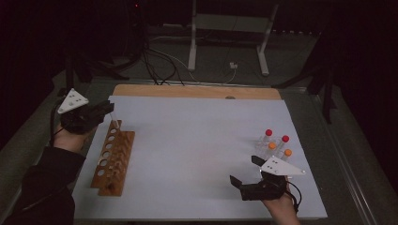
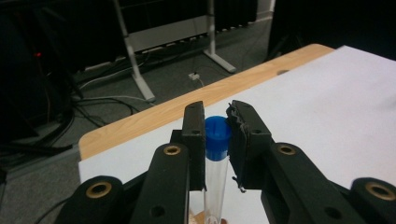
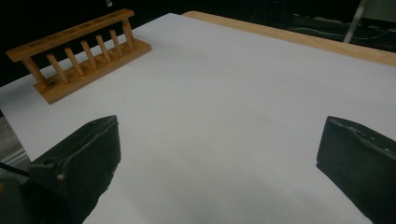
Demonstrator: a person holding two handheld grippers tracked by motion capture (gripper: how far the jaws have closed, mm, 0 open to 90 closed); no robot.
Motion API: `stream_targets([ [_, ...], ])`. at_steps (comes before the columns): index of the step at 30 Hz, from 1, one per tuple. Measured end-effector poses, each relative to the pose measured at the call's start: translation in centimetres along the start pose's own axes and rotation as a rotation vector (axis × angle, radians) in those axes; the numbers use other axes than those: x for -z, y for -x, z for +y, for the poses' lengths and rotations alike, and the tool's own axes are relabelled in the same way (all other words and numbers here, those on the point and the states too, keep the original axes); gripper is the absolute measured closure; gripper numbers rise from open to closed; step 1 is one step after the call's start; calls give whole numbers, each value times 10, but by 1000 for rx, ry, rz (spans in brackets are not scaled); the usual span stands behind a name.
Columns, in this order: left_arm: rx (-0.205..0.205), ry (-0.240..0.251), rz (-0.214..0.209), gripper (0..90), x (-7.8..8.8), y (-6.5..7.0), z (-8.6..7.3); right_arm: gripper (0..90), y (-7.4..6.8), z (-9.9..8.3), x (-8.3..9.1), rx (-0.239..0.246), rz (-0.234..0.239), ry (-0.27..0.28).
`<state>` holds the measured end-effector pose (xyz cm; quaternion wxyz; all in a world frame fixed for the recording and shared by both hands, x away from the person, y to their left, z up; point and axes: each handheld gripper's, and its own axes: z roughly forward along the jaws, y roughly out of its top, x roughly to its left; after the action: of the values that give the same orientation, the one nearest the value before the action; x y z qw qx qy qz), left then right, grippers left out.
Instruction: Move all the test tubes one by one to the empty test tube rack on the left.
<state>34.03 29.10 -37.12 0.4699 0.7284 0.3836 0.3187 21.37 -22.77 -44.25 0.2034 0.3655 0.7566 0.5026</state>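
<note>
My left gripper (image 1: 109,109) is shut on a clear tube with a blue cap (image 2: 217,134), gripped just below the cap. The tube (image 1: 115,123) hangs down over the far end of the wooden tube rack (image 1: 112,157) at the left of the white sheet; whether its tip sits in a hole I cannot tell. In the left gripper view the jaws (image 2: 217,126) press on the cap from both sides. Near the front edge at the right, my right gripper (image 1: 244,171) stands open with nothing between its jaws (image 3: 219,130). The rack (image 3: 79,51) lies far off in the right gripper view.
Several capped tubes stand at the right of the sheet, two with red caps (image 1: 268,132) and two with orange caps (image 1: 287,153), just beyond my right gripper. The white sheet (image 1: 197,140) covers a wooden table (image 1: 197,91). Cables and a stand's legs (image 1: 263,61) lie on the floor behind.
</note>
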Motion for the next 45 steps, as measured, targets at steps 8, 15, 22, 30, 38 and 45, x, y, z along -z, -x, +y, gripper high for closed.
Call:
stream_targets([
  [8, 19, -33, 35, 781, -7, -7, -15, 0, 1, 0, 1, -3, 0, 2],
  [15, 45, -57, 35, 780, -13, -10, -36, 0, 2, 0, 2, -8, -1, 3],
  [22, 77, -78, 29, 779, -18, -10, -59, 0, 1, 0, 2, -6, 2, 2],
  [30, 84, -88, 30, 778, -22, -7, -72, 0, 1, -1, 1, -9, 6, -4],
  [38, 77, -103, 50, 777, -24, -4, -81, 0, 2, -1, 2, -10, 7, -4],
  [45, 78, -121, 26, 770, -24, -6, -79, 0, 2, 0, 3, -10, 8, -2],
])
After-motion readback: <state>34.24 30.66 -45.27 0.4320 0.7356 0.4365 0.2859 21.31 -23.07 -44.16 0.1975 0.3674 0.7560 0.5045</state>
